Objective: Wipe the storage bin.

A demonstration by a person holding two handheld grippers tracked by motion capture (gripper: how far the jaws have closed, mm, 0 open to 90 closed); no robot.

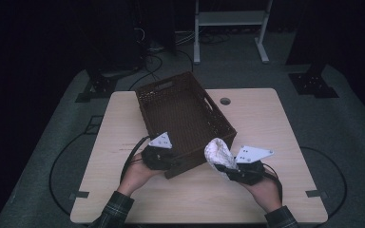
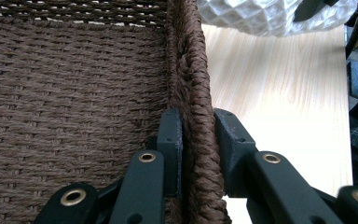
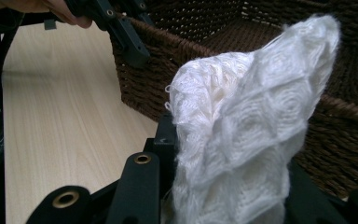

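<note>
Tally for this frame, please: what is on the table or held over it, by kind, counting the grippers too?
Woven brown basket: 1
White knitted cloth: 1
Grippers: 2, the left gripper clamped on the basket's rim, the right gripper holding the cloth
Total: 4

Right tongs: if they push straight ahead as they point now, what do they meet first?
Probably the near wall of the brown wicker basket. The right tongs hold a white knitted cloth that would likely touch first; depth is hard to judge.
</note>
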